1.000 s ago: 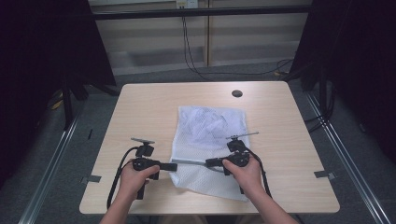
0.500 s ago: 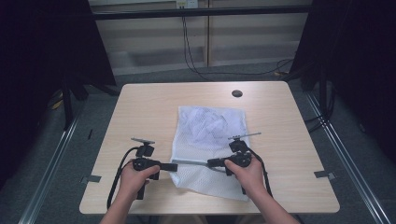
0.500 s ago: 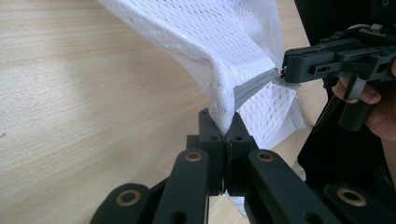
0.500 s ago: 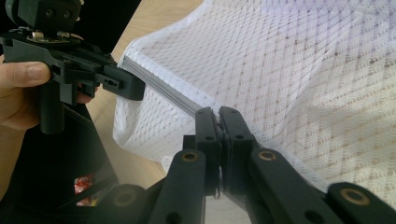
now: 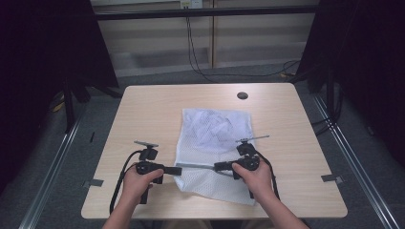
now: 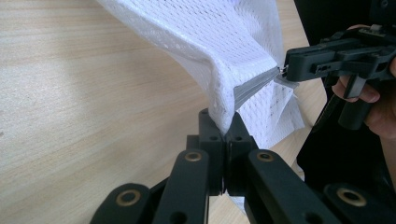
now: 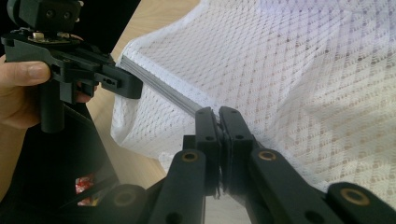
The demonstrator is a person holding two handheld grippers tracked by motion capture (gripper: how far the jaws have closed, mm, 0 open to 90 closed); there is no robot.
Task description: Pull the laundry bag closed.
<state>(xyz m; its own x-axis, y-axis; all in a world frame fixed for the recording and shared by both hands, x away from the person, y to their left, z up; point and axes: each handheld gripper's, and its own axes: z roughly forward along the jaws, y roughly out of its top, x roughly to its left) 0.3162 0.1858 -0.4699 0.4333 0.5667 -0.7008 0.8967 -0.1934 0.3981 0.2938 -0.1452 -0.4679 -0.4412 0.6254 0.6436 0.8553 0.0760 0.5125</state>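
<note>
Both pairs of jaws are clamped on the grey zip strip point(image 5: 197, 166) of a white mesh bag point(image 5: 215, 143): left gripper point(image 5: 177, 170) at one end, right gripper point(image 5: 217, 167) at the other. The bag lies mid-table point(image 5: 143, 109); a dark round disc point(image 5: 242, 95) sits well beyond it.

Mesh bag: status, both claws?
Left claw shut on mesh bag, near-left edge. Right claw shut on same grey band. Band pulled taut between them. Nothing in the way.
</note>
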